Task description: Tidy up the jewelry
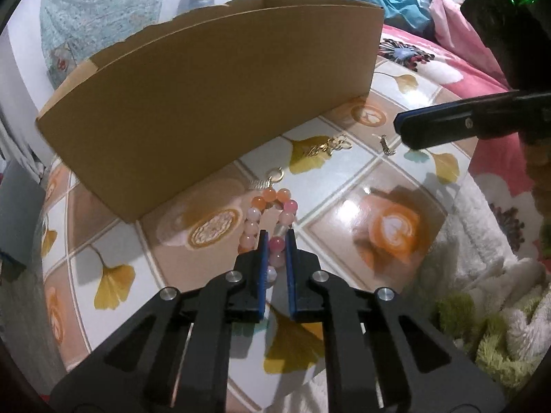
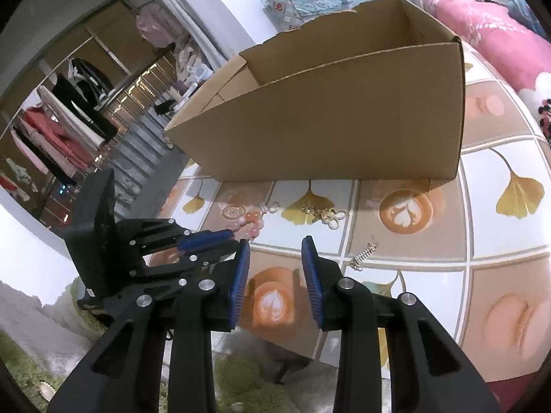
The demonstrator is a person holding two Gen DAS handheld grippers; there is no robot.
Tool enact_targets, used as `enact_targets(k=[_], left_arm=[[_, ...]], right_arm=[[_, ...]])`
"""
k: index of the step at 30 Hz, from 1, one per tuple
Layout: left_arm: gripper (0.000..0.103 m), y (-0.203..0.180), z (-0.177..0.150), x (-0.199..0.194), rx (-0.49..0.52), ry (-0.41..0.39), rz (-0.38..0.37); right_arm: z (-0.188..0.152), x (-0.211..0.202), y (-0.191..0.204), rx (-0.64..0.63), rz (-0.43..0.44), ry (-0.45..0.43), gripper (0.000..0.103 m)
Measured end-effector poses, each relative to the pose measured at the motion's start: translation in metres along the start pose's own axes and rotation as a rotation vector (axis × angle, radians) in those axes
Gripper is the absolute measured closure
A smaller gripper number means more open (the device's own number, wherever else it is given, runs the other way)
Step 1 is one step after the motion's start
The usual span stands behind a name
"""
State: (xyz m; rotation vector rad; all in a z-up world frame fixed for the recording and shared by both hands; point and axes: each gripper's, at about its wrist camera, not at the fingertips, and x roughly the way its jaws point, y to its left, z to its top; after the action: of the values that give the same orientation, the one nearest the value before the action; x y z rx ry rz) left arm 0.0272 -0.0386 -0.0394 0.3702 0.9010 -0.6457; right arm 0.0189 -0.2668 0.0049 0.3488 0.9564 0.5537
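Note:
A bracelet of pink and orange beads lies on the tile-patterned table in front of an open-topped cardboard box. My left gripper is shut on the bracelet's near side, with a pink bead pinched between its blue pads. In the right wrist view the left gripper reaches the beads from the left. My right gripper hangs open over the table with nothing between its fingers. A gold ornament and a small silver earring lie loose near the box.
A small ring charm lies just beyond the bracelet. Pink floral bedding and a fluffy white and green blanket border the table on the right. A clothes rack stands far off to the left.

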Motion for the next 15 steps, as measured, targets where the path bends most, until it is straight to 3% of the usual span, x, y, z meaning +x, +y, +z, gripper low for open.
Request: enact_targets(k=[5,10,13,15], left_arm=[[0.094,0.022,-0.009,-0.02,-0.104,-0.041,-0.04],[0.094,0.072,-0.016,-0.034,-0.367,-0.107,-0.183],[0.094,0.103,-0.023,-0.026,-0.547,-0.103,-0.267],[0.094,0.12,-0.03,-0.018,-0.653,-0.074,-0.275]], right_arm=[[-0.002,-0.002,-0.004,0.013,0.009,-0.004,0.071],[-0.003,0.002,-0.007,0.04,0.031,-0.002,0.071],[-0.003,0.003,-0.006,0.04,0.039,-0.001,0.071],[-0.004,0.003,-0.005,0.038,0.04,0.0,0.071]])
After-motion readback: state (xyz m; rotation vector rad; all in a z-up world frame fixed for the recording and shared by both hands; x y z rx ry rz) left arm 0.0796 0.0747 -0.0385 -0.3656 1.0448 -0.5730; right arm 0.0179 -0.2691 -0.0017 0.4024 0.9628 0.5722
